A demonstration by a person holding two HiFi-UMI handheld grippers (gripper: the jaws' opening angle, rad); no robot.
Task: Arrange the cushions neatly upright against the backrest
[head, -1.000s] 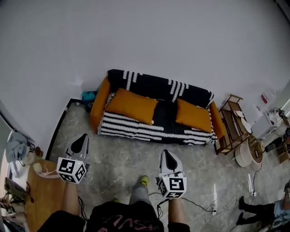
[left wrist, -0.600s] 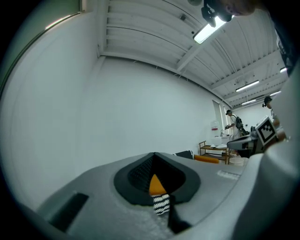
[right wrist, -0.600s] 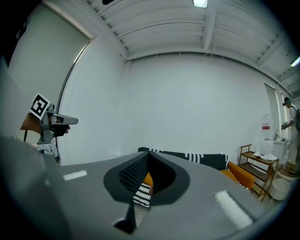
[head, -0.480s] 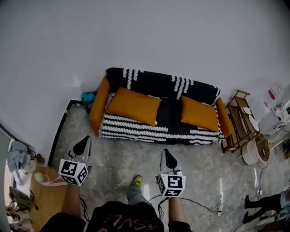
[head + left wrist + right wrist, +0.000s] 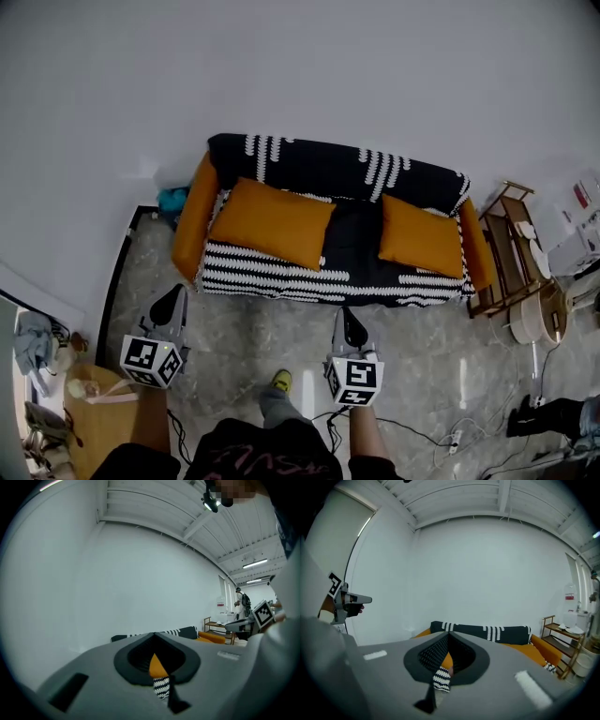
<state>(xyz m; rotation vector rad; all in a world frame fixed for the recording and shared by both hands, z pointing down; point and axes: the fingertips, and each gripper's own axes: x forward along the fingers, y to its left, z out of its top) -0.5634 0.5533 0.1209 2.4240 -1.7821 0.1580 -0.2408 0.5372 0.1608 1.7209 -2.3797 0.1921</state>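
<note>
Sofa [image 5: 328, 225] fills more of the head view than a second ago, so the person has stepped closer. Left gripper [image 5: 172, 300] and right gripper [image 5: 351, 323] are held low. Their grey wedge-shaped jaws are pressed together with nothing between them, above the glossy grey marbled floor [image 5: 272, 328]. Beyond them, the sofa has orange arms and a black knit throw with white stripe bands over seat and backrest. Two plump rectangular orange cushions lie on the seat, well apart. The large cushion [image 5: 272, 223] is at view left, skewed; the small cushion [image 5: 419, 236] is at view right. A slatted wooden rack [image 5: 511, 248] stands just beside the sofa's arm. A plain white wall [image 5: 309, 75] is behind.
</note>
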